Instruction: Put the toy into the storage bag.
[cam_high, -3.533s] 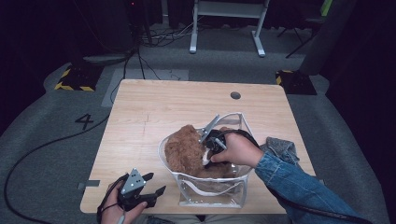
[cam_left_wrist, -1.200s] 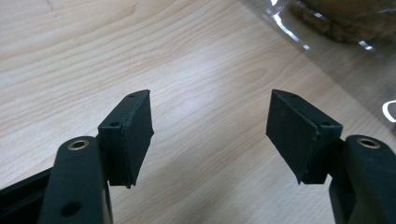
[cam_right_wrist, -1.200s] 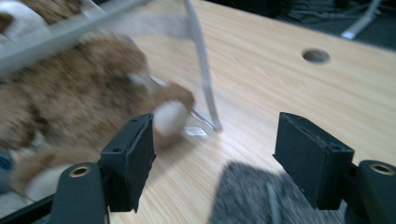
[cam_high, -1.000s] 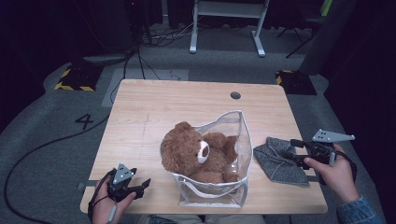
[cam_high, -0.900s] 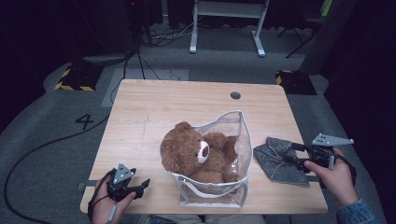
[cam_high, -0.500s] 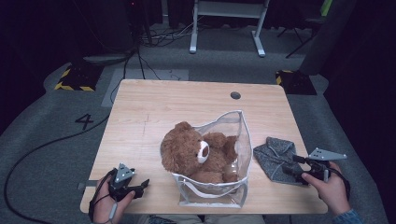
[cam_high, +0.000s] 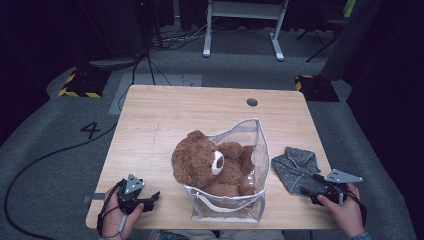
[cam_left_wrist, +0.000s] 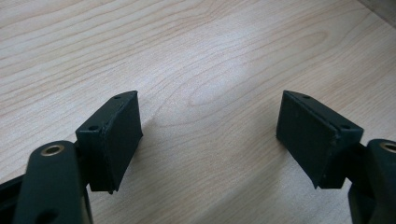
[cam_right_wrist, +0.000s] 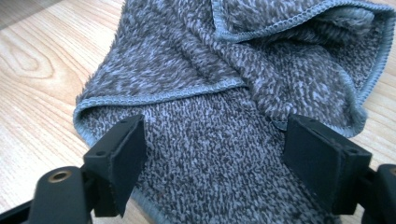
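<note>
Near the tabletop's right edge, my right gripper (cam_right_wrist: 212, 163) hangs over the grey cloth (cam_right_wrist: 243, 93), jaws just spread wide and unclenched, the cloth's near part between them.

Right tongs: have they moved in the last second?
Yes. The right tongs came down and toward the grey cloth on the table, jaws opening wider.

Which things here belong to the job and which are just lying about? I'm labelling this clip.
In the job:
- grey cloth, under the open right gripper
- teddy bear
- clear bag holding the bear

Lying about:
- left gripper, open over bare table
- floor cables
- white frame beyond the table
</note>
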